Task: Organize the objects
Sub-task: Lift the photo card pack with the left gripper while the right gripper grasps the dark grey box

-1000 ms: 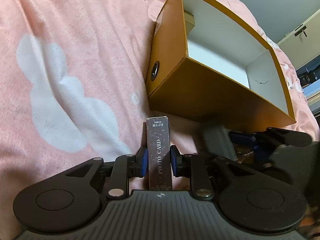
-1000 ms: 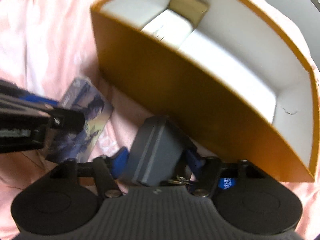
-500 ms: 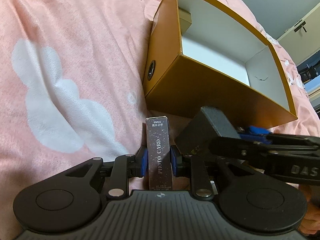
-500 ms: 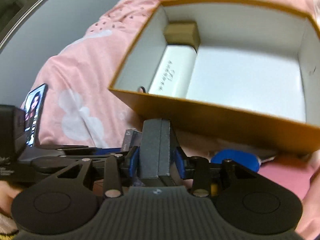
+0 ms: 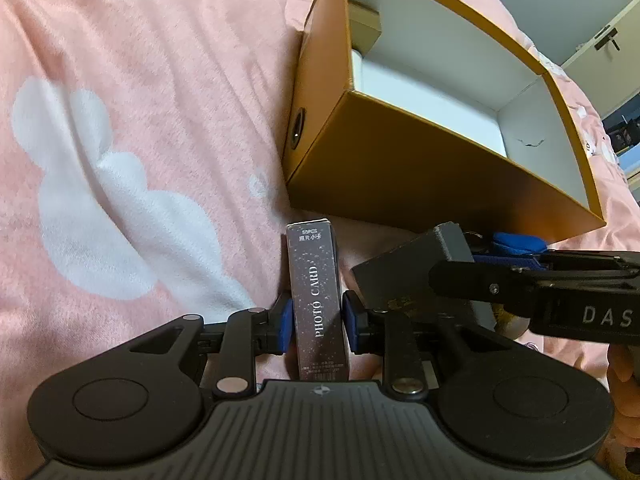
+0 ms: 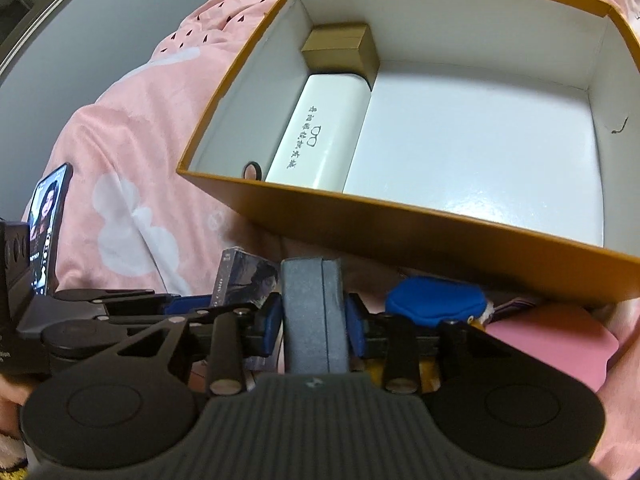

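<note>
An open mustard-yellow box [image 5: 436, 176] with a white inside lies on the pink blanket. In the right wrist view the box [image 6: 400, 236] holds a white glasses case [image 6: 320, 132] and a small gold box [image 6: 340, 50] along its left wall. My left gripper [image 5: 316, 316] is shut on a dark PHOTO CARD box [image 5: 318, 296], just in front of the yellow box. My right gripper [image 6: 314, 320] is shut on a grey flat case [image 6: 312, 312], held on edge near the box's near wall. The grey case also shows in the left wrist view [image 5: 416, 276].
A blue round object [image 6: 436, 300] and a pink flat item [image 6: 556, 344] lie on the blanket under my right gripper. A phone with a lit screen [image 6: 48, 216] stands at far left. The pink blanket [image 5: 140, 120] with white shapes spreads left of the box.
My right gripper has lifted the grey case off the blanket and turned toward the open box, now looking down into it. My left gripper has barely moved with the card box.
</note>
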### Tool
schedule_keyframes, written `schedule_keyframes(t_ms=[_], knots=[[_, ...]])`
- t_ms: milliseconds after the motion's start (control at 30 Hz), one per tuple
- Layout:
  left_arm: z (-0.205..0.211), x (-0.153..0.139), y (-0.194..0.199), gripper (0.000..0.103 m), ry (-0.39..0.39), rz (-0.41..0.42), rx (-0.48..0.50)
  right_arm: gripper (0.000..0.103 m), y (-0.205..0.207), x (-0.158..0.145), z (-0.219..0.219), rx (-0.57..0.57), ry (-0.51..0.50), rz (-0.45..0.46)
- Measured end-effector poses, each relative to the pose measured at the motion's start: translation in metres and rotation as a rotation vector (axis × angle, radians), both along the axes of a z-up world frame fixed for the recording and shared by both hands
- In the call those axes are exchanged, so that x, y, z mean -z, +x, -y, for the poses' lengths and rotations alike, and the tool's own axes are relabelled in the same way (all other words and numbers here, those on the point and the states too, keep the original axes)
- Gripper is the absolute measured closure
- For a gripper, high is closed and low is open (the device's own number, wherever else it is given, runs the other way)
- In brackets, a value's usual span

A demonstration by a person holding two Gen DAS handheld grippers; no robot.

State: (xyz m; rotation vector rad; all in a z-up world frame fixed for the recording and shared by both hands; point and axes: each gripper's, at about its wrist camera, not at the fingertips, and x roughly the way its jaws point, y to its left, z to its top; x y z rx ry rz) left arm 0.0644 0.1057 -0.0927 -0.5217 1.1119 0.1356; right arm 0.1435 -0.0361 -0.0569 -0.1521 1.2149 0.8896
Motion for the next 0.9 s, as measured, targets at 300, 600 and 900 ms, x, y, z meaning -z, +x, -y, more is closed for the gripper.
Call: schedule_keyframes(t_ms=[300,600,900], knots=[[0.007,-0.022,-0.003,0.078,-0.015,0.085,0.036,0.068,-0.011,-0.021,0.027,0.020,0.086,0.035],[-0.003,-0.095,-0.015,0.078,-0.099,0.270,0.072,0.068,-0.011,-0.086,0.071,0.064,0.279,0.107],[0.002,-0.135,0.049,0.078,-0.123,0.412,0.085,0.068,0.041,-0.115,0.093,0.258,0.384,0.191]])
